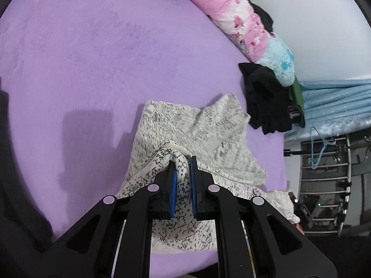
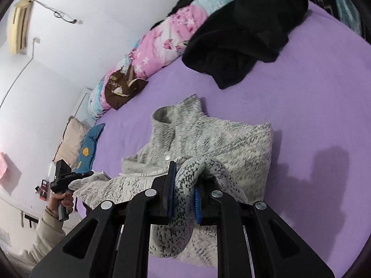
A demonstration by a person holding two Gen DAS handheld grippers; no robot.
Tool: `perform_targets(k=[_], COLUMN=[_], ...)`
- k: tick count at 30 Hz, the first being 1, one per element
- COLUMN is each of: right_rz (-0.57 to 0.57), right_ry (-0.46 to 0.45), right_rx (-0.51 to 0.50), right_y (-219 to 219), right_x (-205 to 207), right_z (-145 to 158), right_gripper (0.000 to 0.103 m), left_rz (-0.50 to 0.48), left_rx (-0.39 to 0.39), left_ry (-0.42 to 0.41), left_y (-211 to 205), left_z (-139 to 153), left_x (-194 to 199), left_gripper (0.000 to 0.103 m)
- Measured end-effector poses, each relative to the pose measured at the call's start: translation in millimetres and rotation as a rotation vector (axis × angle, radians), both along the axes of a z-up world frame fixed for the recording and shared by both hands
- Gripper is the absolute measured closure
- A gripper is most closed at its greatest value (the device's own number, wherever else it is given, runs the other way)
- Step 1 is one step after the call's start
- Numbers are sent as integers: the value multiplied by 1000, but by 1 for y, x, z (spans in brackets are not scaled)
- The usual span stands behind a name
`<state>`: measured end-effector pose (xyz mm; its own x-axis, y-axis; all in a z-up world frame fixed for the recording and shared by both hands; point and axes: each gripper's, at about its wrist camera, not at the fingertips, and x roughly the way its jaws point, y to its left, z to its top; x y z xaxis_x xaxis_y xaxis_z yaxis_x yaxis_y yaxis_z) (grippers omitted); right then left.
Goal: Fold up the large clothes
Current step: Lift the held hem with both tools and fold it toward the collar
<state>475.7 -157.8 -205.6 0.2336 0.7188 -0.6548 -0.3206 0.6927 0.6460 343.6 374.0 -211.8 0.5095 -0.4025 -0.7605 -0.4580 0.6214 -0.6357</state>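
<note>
1. Left gripper (image 1: 182, 162) pinches a bunched edge of the grey sweater (image 1: 199, 134); the fabric is squeezed between its blue pads (image 1: 172, 185).
2. Right gripper (image 2: 185, 178) also clamps a thick roll of the sweater (image 2: 220, 139); cloth bulges over and below its jaws.
3. The sweater lies on the purple bed (image 1: 92, 58), partly folded, with its near edge lifted by both grippers.
4. In the right wrist view the collar (image 2: 164, 115) points to the far side and a snap button (image 2: 167, 156) shows on the front.
5. In the same view the left gripper (image 2: 84, 174) sits at the near left, gripping the sweater's left end, with the person's hand (image 2: 61, 200) around its handle.
6. A black garment (image 2: 243, 39) lies crumpled on the bed, far right of the sweater and apart from it.
7. A pink floral quilt (image 2: 167, 39) is rolled along the far edge of the bed against the wall (image 2: 81, 0).
8. A brown cushion (image 2: 120, 88) leans on the quilt's left part.
9. A beige pillow (image 2: 69, 139) and a blue pillow (image 2: 89, 148) sit at the far left.
10. An AC unit (image 2: 19, 23) hangs high on the wall.
11. In the left wrist view a blue hanger (image 1: 317, 148) hangs on a rack (image 1: 324, 185) at right, beyond the bed.
</note>
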Motion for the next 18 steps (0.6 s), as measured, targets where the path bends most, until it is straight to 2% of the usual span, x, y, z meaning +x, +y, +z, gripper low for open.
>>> perform_targets(k=[6,14,18], right_rz=[-32,-82,-103], right_ry=[64,142,160], right_rx=[-10,-62,-67], right_y=[11,16,21], right_x=[35,65,69], right_z=[-37,-90,-100], right_gripper=[90,90,90], left_rz=[17,13,15], left_rx=[-49,-67,-86], left_ry=[60,127,139], left_y=[18,25,27], left_z=[-43,-93,-103], left_x=[34,69,73], left_gripper=[94,92,88])
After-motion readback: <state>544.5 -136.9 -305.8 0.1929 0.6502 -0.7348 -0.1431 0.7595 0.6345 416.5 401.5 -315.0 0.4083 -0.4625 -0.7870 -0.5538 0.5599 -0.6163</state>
